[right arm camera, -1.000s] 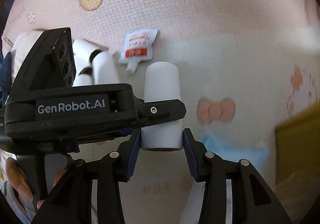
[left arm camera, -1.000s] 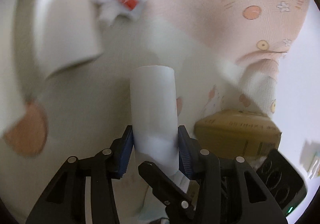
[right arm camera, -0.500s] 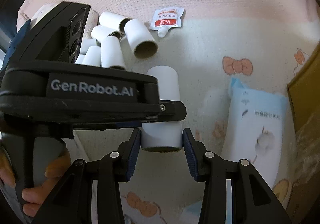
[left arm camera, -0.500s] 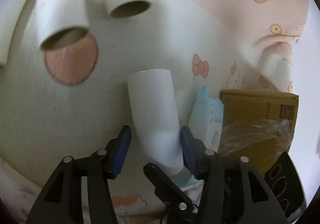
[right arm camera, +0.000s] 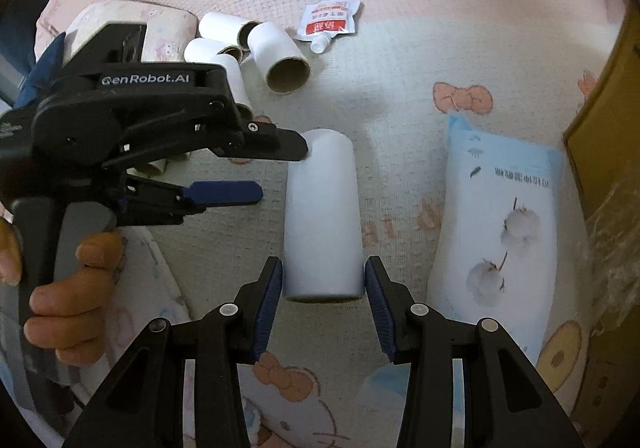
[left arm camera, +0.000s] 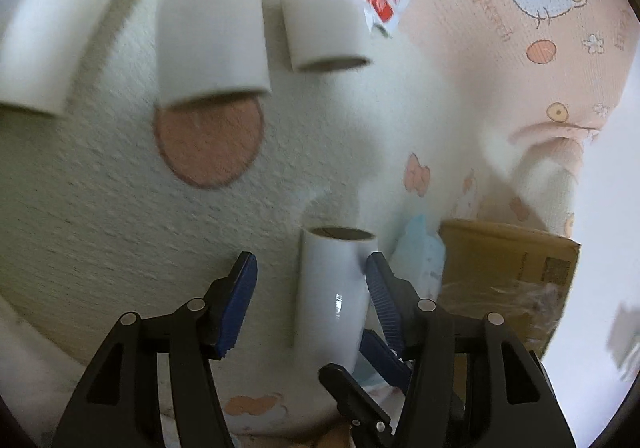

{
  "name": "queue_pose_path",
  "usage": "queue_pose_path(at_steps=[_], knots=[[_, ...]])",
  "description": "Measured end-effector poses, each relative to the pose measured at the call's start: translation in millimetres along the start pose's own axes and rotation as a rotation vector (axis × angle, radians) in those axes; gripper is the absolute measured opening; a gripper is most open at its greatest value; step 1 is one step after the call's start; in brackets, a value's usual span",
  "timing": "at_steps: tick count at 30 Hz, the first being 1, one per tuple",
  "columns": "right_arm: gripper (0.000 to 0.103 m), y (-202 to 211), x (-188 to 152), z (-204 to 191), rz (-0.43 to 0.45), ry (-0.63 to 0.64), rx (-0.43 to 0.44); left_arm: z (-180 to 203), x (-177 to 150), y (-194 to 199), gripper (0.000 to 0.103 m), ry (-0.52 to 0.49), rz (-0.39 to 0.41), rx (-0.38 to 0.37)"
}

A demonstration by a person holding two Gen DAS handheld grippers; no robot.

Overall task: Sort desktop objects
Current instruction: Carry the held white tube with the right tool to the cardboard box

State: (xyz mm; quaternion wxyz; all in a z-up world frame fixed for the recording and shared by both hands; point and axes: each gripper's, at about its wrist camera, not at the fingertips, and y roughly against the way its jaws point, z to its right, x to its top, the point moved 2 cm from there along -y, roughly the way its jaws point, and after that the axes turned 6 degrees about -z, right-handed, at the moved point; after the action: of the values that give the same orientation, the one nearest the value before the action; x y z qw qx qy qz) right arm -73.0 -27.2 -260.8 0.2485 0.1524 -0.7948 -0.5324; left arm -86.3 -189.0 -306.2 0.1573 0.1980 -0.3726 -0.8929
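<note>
A white cardboard tube (right arm camera: 322,216) hangs over the patterned mat with my right gripper (right arm camera: 323,290) shut on its near end. In the left wrist view the same tube (left arm camera: 334,288) stands between the jaws of my left gripper (left arm camera: 310,288). Those jaws are opening: the left pad is well clear of the tube and the right pad sits just beside it. From the right wrist view, my left gripper (right arm camera: 276,172) is at the tube's left side, held by a person's hand (right arm camera: 68,288). Several more white tubes (right arm camera: 240,48) lie in a pile at the back left.
A red and white sachet (right arm camera: 328,22) lies beyond the tube pile. A blue and white tissue pack (right arm camera: 496,240) lies to the right of the held tube. A brown cardboard box (left arm camera: 504,276) with clear plastic on it stands at the right edge.
My left jaws have spread and let go of the tube, which my right gripper still holds. The left gripper has drawn back to the left, and the tube pile looms larger in its view.
</note>
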Motion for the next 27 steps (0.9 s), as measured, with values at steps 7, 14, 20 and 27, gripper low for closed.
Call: queue_pose_path(at_steps=[7, 14, 20, 27], knots=[[0.042, -8, 11, 1, -0.022, -0.017, 0.011, 21, 1, -13, 0.057, -0.096, -0.014, 0.004], [0.042, -21, 13, 2, -0.065, -0.011, 0.002, 24, 2, -13, 0.046, -0.152, -0.011, 0.045], [0.042, -13, 14, 7, -0.024, -0.017, 0.025, 43, -8, -5, 0.046, -0.288, 0.006, 0.083], [0.042, 1, 5, 8, 0.016, 0.032, 0.049, 57, -36, 19, 0.046, -0.394, 0.077, 0.123]])
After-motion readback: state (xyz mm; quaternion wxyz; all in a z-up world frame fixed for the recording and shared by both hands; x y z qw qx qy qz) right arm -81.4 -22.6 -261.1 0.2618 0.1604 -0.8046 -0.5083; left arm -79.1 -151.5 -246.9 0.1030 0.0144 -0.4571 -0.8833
